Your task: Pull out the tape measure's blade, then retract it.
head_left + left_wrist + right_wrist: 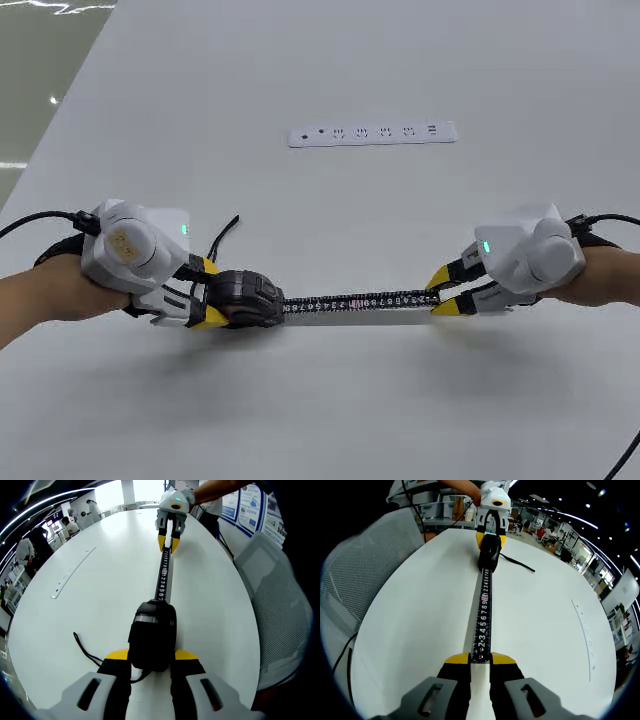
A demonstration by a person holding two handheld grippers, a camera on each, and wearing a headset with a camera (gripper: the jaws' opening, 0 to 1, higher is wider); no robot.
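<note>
Presently: tape measure case [245, 298], black, clamped between the jaws of left gripper [212, 292] on white table [350, 60]; blade [360, 300] (numbered, part-extended) pinched at its tip by right gripper [441, 292].

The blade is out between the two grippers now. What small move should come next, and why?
Probably ease the right gripper slowly toward the tape measure case, so the blade retracts. The blade is drawn out over the table, its end pinched by the right gripper, and the left gripper grips the case.
</note>
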